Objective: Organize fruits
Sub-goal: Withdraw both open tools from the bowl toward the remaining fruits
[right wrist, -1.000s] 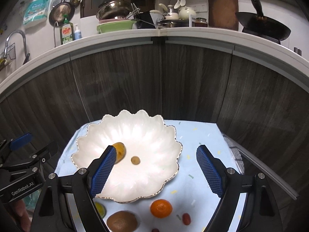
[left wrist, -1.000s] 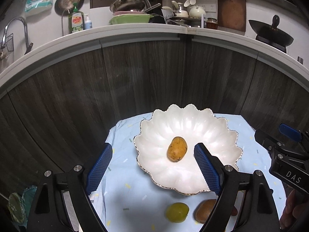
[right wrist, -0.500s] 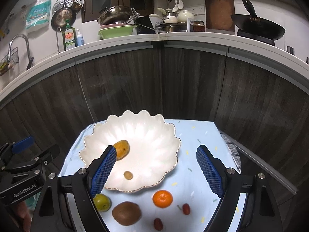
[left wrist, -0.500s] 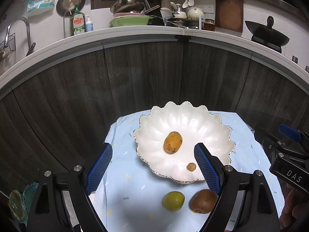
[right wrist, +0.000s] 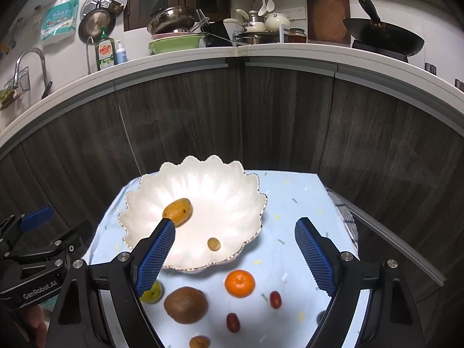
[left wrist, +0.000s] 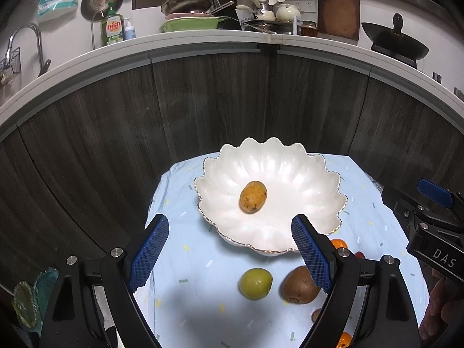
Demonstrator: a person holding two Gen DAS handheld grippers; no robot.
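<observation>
Both tools hang empty above the table: the left gripper (left wrist: 230, 250) has its blue ribbed pads spread wide with nothing between them, and the right gripper (right wrist: 235, 253) stands just as wide apart and equally empty. Ahead of both sits the white scalloped ceramic bowl (right wrist: 246, 191) on the pale blue confetti-print cloth (right wrist: 293, 203), already holding a yellow-orange oval mango (right wrist: 177, 211) and a small tan round fruit (right wrist: 213, 244). The fruit not yet sorted lies nearer the tools than the bowl: a green round fruit (left wrist: 255, 283) below the left gripper's gap, a brown fuzzy kiwi (right wrist: 185, 304) beside it, a small orange mandarin (right wrist: 239, 283) under the right gripper's gap, and two dark red grape-like fruits (right wrist: 275, 299). The likeliest trouble is round fruit rolling: a pad landing off-centre could nudge the green fruit or mandarin across the cloth, perhaps off the table's near edge. The kiwi sits close to the green fruit, so wide jaws may catch both. The grippers work side by side and could collide. A hard drop might chip the bowl's thin rim.
</observation>
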